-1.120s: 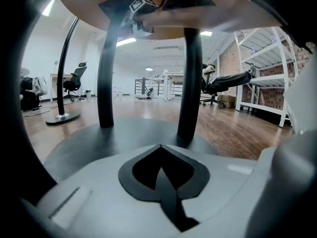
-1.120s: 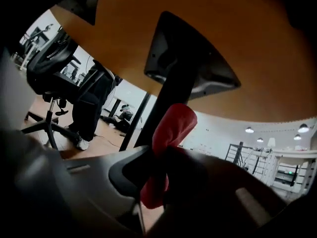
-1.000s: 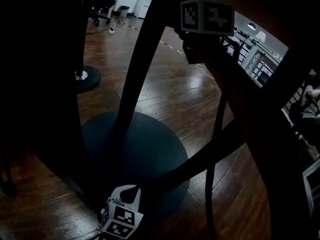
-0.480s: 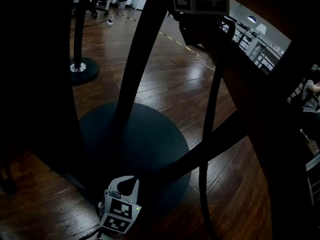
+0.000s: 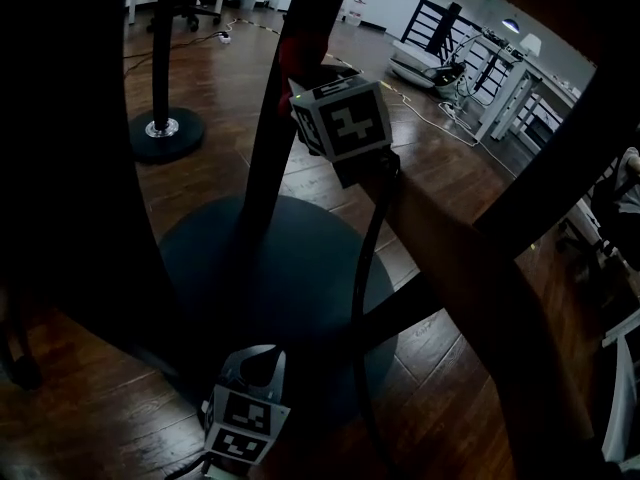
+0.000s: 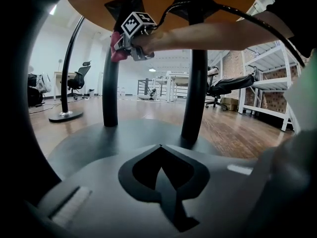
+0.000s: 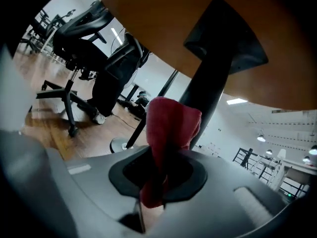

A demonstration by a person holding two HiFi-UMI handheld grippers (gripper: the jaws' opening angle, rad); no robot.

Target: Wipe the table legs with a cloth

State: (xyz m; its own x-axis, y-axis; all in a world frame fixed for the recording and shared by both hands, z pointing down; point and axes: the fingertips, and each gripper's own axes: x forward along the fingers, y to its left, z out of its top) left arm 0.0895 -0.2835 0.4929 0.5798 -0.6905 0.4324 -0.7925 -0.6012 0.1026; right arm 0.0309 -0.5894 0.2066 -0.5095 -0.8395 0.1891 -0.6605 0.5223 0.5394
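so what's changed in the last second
The right gripper, shut on the red cloth, moved down and left in the head view and now presses the cloth against the curved table leg. The left gripper stayed low by the round base, shut and empty.

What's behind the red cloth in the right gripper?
Behind the crumpled red cloth, shut in the right gripper, rises a black curved table leg up to the wooden tabletop's underside. The leg's stretch behind the cloth is covered.

Dark wooden floor (image 5: 210, 188), white walls (image 6: 94, 53), an office chair (image 6: 77, 81) and metal shelving (image 6: 270, 78) under ceiling lights (image 7: 237, 101).
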